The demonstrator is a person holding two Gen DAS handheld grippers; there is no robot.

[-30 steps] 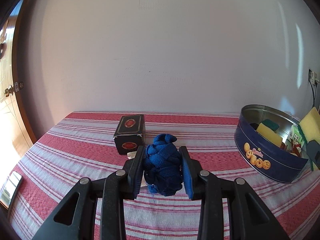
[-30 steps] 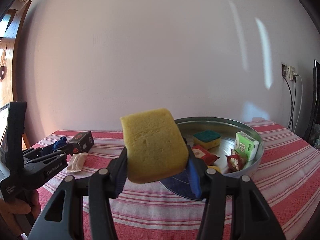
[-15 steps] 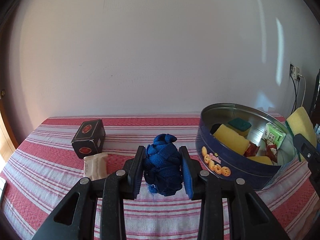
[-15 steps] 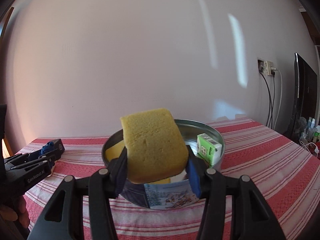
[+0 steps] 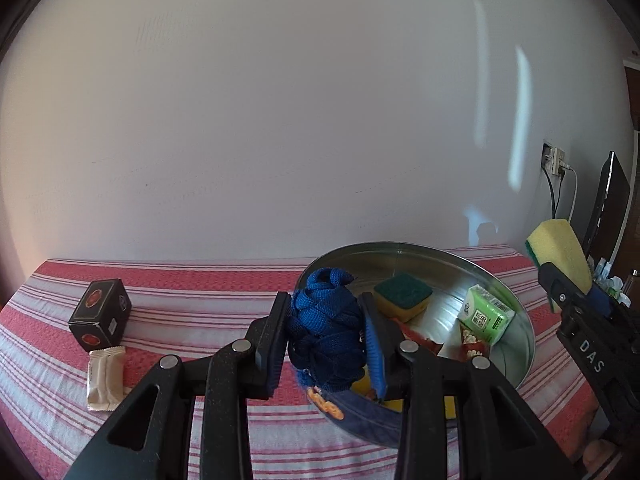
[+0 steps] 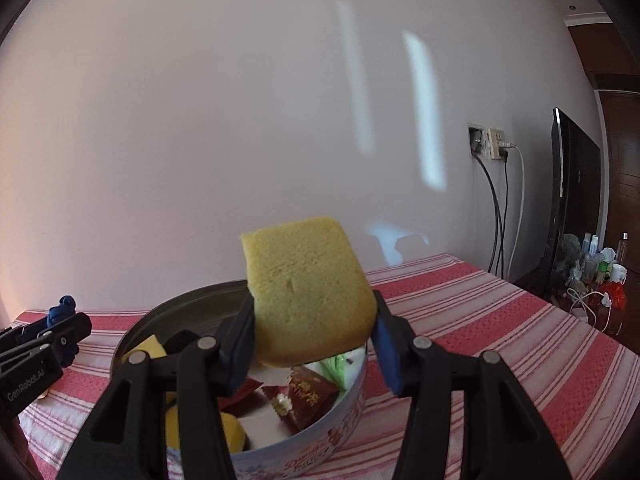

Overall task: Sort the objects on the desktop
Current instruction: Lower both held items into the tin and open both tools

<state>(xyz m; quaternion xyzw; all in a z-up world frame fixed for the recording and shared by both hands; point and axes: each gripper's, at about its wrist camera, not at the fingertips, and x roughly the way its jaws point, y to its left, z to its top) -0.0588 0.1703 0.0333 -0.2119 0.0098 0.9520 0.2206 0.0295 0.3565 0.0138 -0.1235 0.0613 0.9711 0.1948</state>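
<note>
While I hold both tools over the table, my left gripper (image 5: 326, 340) pinches a blue braided rope bundle (image 5: 325, 330), a knotted woven lump squeezed between the two flat pads, hanging at the near-left rim of the round metal tin (image 5: 516, 312). My right gripper (image 6: 314, 346) clamps a yellow sponge (image 6: 308, 292), a porous, rounded-corner block, tilted and sticking up above the pads; the left wrist view shows a green scouring layer on its back. It sits above the tin's near edge. The tin has a shiny silver inside and a dark blue printed outer wall with cookie pictures. Inside it: a second sponge (image 5: 403, 295), yellow with a green top, lying flat; a small green carton (image 5: 485, 314), boxy and tilted; glossy red snack wrappers (image 6: 306, 394), crinkled; more yellow pieces near the front wall, partly hidden. The tablecloth (image 5: 192, 292) is red-and-white striped, waffle-textured fabric. On it, well left of the tin, a small black cardboard box (image 5: 100, 314) with red round emblems stands with one corner toward me, and a cream foil sachet (image 5: 105, 376), flat with crimped ends, lies just in front of it, touching or nearly so.
</note>
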